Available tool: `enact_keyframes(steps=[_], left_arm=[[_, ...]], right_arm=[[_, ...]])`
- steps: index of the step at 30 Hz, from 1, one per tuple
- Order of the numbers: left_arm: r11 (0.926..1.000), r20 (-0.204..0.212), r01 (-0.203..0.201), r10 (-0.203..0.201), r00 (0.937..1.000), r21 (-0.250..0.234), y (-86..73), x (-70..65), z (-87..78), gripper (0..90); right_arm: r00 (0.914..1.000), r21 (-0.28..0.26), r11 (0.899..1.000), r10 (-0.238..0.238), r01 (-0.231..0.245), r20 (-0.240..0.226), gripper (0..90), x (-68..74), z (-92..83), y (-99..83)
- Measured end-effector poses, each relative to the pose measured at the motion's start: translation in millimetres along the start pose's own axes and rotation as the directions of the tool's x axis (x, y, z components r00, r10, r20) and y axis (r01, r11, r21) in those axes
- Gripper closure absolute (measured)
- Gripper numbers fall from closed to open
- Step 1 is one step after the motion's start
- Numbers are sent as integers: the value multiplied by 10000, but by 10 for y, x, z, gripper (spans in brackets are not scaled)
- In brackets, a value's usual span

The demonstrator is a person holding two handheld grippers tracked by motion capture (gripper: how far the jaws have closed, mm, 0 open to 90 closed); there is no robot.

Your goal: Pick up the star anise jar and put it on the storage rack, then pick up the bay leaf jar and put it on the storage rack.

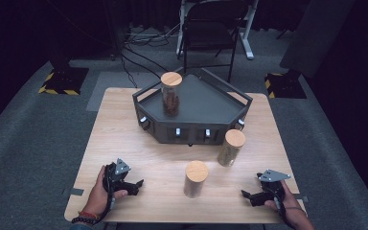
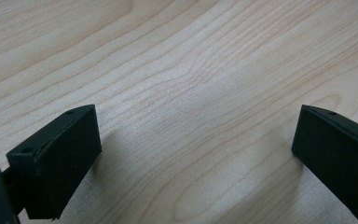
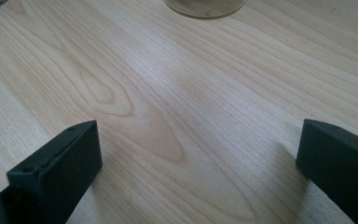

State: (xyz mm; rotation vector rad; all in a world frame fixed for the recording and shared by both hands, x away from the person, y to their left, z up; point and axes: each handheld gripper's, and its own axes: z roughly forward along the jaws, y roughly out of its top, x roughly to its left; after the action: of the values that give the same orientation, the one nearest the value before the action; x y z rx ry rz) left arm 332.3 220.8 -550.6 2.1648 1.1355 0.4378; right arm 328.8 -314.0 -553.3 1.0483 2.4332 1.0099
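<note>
Nearest to me, my left claw (image 1: 135, 184) rests low on the desk (image 1: 124, 143), with its jaws standing wide apart and nothing between them; in the left gripper view I see just bare wood grain under them. My right claw (image 1: 247, 195) is at the opposite near corner, also spread wide and holding nothing (both claws point inward, toward the middle). Between them, a little further from me, stands the nearest jar (image 1: 195, 178) with a wooden lid, upright, well apart from both claws. In the right gripper view, a round glass base (image 3: 204, 7) shows at the top edge. Behind and to the right stands a second jar (image 1: 231, 147), just beside the front wall of the dark tray (image 1: 211, 103). Inside this tray, at its left side, a third jar (image 1: 171, 93) stands upright with brown contents.
</note>
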Motion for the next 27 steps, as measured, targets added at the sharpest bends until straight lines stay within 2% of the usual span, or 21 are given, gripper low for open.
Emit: enact_keyframes(steps=[27], left_arm=[[10000, 81, -44, 44, 10000, 14, -2, 7, -2, 9]], right_arm=[[10000, 1, 10000, -2, 2, -3, 0, 0, 0, 0]])
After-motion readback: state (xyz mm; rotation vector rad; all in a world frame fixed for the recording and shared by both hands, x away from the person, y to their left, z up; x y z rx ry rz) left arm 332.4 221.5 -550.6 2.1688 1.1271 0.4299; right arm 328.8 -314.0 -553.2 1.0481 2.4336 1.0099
